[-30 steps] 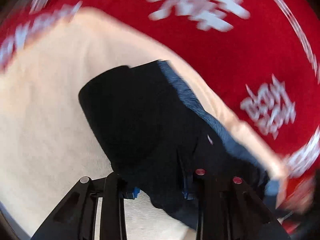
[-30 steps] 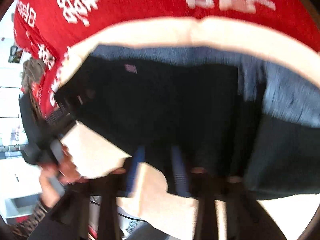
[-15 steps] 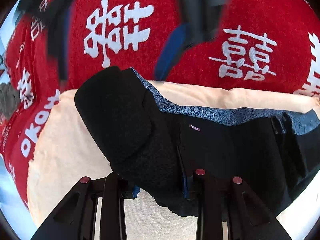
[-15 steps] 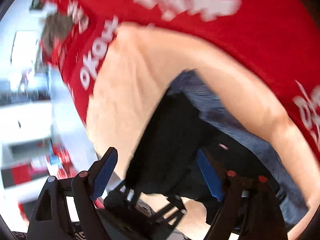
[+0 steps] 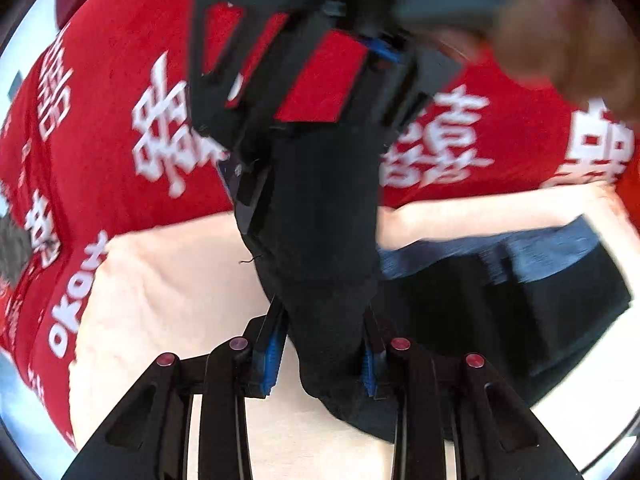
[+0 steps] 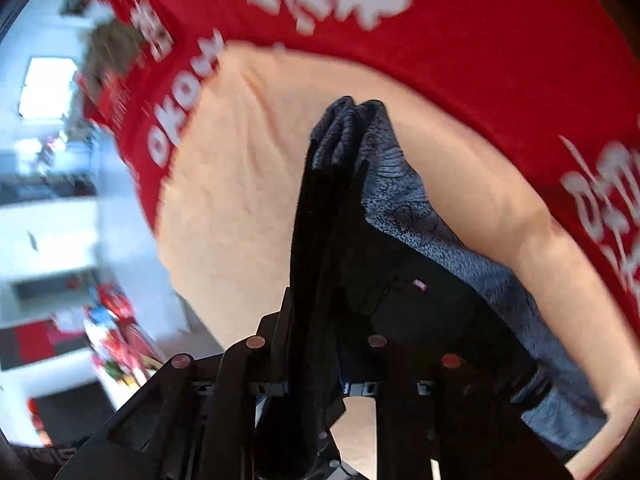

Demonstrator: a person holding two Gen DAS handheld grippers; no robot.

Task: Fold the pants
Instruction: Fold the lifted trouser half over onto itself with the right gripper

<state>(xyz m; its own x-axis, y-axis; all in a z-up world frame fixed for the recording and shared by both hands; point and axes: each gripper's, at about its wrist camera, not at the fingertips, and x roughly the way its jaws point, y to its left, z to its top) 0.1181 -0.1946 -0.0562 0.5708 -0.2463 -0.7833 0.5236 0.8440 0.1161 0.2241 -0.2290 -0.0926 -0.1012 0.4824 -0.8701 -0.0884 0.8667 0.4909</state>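
Note:
The black pants (image 5: 328, 240) with a blue-grey inner lining lie on a cream cloth (image 5: 172, 280). My left gripper (image 5: 320, 352) is shut on a bunched end of the pants and lifts it off the cloth. The rest of the pants (image 5: 500, 292) stretches to the right. In the right wrist view my right gripper (image 6: 316, 340) is shut on a raised vertical fold of the pants (image 6: 332, 208); the lining (image 6: 440, 256) trails to the right. The right gripper (image 5: 320, 80) also shows blurred at the top of the left wrist view, touching the lifted fabric.
A red blanket with white characters (image 5: 120, 120) covers the surface under and behind the cream cloth (image 6: 248, 152). A hand (image 5: 568, 32) shows at the top right of the left wrist view. A room with shelves and clutter (image 6: 60, 240) lies beyond the left edge.
The right gripper, open half a second ago, has shut on the pants fold. The left gripper has lifted its end of the pants. The right gripper has come in close above the left one.

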